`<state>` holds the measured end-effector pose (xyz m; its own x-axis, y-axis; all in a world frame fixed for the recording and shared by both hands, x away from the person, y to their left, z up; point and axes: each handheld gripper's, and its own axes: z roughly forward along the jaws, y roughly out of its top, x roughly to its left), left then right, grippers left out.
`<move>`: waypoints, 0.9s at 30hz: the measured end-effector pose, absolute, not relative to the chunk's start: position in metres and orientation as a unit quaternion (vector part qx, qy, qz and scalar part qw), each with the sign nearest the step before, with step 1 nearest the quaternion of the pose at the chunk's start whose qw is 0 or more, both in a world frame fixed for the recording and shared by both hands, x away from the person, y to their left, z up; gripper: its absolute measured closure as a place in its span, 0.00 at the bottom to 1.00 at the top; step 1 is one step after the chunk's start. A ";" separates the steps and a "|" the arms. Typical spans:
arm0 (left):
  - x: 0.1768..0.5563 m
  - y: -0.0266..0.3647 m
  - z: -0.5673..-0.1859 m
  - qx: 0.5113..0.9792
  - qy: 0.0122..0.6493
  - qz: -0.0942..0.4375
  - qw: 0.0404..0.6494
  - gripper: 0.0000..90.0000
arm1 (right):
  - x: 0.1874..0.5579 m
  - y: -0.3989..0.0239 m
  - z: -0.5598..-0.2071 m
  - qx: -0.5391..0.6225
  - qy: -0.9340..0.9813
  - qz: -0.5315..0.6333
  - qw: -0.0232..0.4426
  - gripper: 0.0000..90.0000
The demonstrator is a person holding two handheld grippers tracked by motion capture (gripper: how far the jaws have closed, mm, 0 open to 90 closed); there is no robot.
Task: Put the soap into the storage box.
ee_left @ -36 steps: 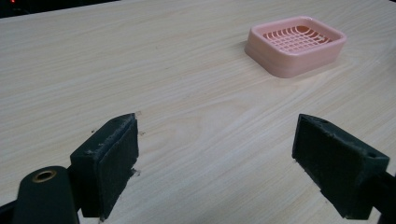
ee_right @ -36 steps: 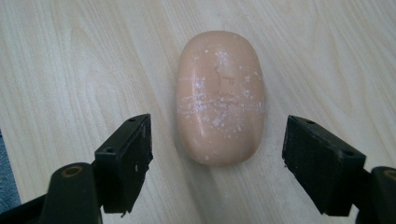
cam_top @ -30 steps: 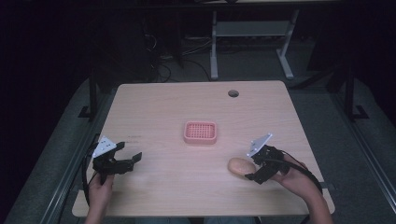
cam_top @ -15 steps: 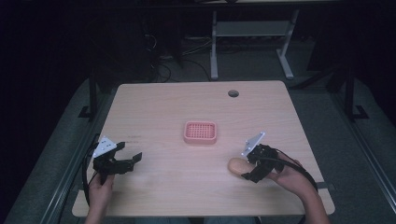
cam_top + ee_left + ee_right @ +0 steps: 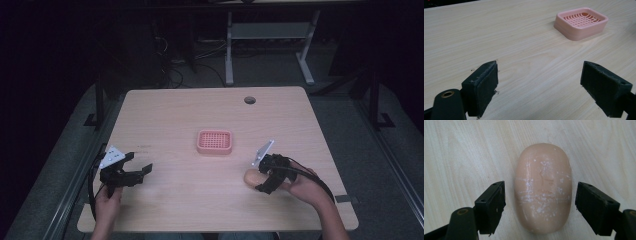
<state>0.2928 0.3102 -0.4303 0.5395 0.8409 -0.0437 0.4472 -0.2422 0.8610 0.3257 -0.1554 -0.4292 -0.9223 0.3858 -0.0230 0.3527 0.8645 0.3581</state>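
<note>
The right gripper (image 5: 540, 205) straddles the peach soap bar (image 5: 542, 187) at the table's (image 5: 175, 115) near right — jaws wide, not touching it. The left gripper (image 5: 539, 82) gapes wide at near left; pink soap dish (image 5: 214, 142) sits mid-table.

Near the middle of a pale wood-grain table (image 5: 200, 115), a pink dish (image 5: 214, 142) with a slotted grid floor and rounded corners, empty, flat on the board. Seen closer in the left gripper view as a low pink tray (image 5: 581, 23) with a raised rim, far up the tabletop. Close to the far edge, right of centre, a small dark round hole (image 5: 250, 100). At the near right edge, a dark strip of tape (image 5: 345, 198). Beyond the table, a grey metal frame (image 5: 270, 31) on dim grey floor (image 5: 350, 115), with loose cables (image 5: 180, 70) to its left.
</note>
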 end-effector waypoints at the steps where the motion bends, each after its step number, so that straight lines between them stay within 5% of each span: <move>1: 0.293 0.310 -0.430 0.756 0.426 0.221 0.446 0.16 | 0.327 -0.153 -0.431 0.191 0.965 0.173 0.045 0.26; 27: 0.293 0.310 -0.431 0.757 0.425 0.218 0.446 0.16 | 0.335 -0.143 -0.442 0.195 0.970 0.138 0.033 0.31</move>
